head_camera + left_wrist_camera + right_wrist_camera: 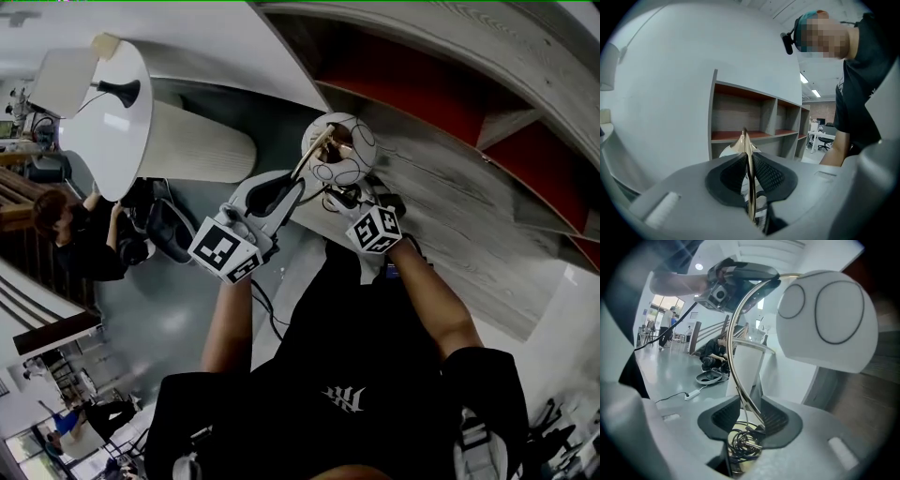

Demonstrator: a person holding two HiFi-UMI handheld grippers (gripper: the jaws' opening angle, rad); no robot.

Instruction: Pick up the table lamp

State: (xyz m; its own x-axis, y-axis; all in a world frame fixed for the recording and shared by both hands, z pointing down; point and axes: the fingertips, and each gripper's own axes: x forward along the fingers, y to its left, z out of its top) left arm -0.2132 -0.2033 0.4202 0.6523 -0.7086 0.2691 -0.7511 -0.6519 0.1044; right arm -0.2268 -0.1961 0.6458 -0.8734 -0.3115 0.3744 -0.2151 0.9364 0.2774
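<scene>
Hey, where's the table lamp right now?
In the head view, the table lamp is top centre, before the grey shelf. The left claw grips its gold stem; the right claw straddles the stem lower down.

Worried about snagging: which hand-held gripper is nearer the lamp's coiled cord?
Right. The right hand-held gripper sits just above the coiled cord; the left hand-held gripper clamps the brass arm up top.

Shelf (441, 89): grey wood with red-backed compartments, standing against a white wall (661, 93).
Round surface (105, 141): white top on a ribbed pedestal, well left of the shelf.
Black object (120, 91): on that top; what it is cannot be told.
Person (70, 234): in dark clothes, crouched beside the pedestal.
Power strip (692, 393): white, lying on the grey floor (169, 319).
Desk and chairs (824, 133): far back, past the shelf.
</scene>
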